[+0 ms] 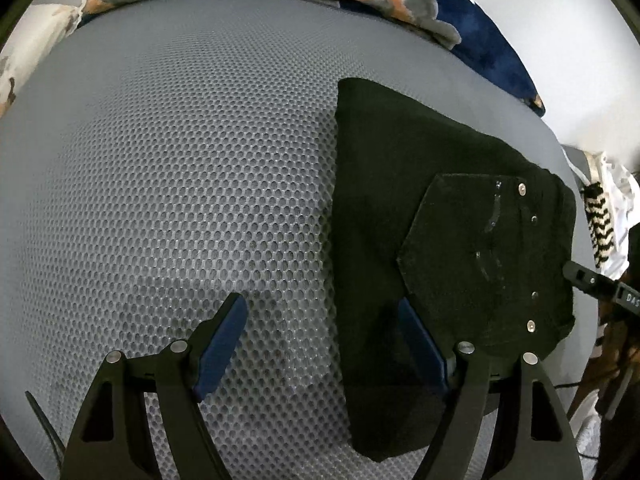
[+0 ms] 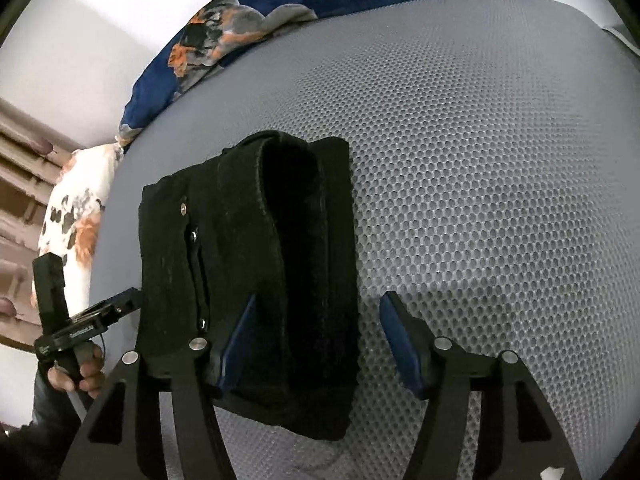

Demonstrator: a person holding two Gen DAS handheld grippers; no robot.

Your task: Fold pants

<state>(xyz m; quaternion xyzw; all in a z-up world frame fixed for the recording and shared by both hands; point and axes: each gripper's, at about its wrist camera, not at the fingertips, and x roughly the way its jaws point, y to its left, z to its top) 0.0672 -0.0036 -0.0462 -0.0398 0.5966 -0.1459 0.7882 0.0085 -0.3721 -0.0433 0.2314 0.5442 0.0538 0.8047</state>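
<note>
Black pants (image 2: 256, 264) lie folded into compact bundle on grey mesh bed (image 2: 480, 160), waistband up. Right tool (image 2: 316, 348) spread, straddling bundle's right edge, pinching nothing. Left tool (image 1: 324, 344) spread, empty, at bundle's left edge. Fold looks finished.

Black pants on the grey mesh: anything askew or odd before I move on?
Nothing stands out. The black pants lie as a compact folded stack on the grey mesh surface, edges roughly aligned. Both grippers are open, holding nothing.
</note>
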